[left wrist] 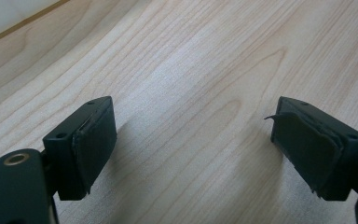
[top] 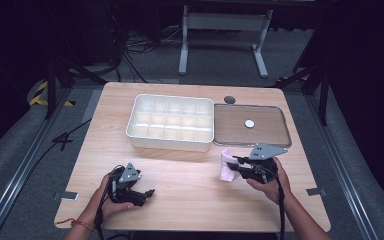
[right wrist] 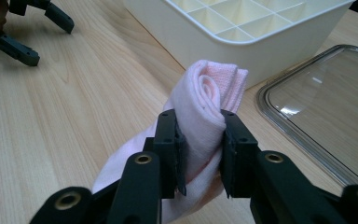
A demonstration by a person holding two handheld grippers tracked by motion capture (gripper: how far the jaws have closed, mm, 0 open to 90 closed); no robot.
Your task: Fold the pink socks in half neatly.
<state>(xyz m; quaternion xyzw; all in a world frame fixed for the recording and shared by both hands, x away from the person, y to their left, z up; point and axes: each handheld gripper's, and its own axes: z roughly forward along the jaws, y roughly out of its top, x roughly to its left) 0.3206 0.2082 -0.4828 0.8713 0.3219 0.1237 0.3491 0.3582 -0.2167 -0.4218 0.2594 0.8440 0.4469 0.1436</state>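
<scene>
Table (top: 190,175) carries white divided tray (top: 171,122) toward far edge, clear lid (top: 252,125) off beside it so compartments are reachable; right gripper (right wrist: 199,154) pinches rolled pink cloth (right wrist: 209,100) near lid's front edge; left gripper (left wrist: 191,149) spread, idle at near-left corner.

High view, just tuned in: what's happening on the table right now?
A person works a two-jaw gripper in each hand. The right gripper is shut on a rolled pink cloth, held just in front of the white plastic divided tray and beside the clear flat lid lying on the wooden table. The left gripper rests low near the table's front edge, jaws open with nothing between them.
</scene>
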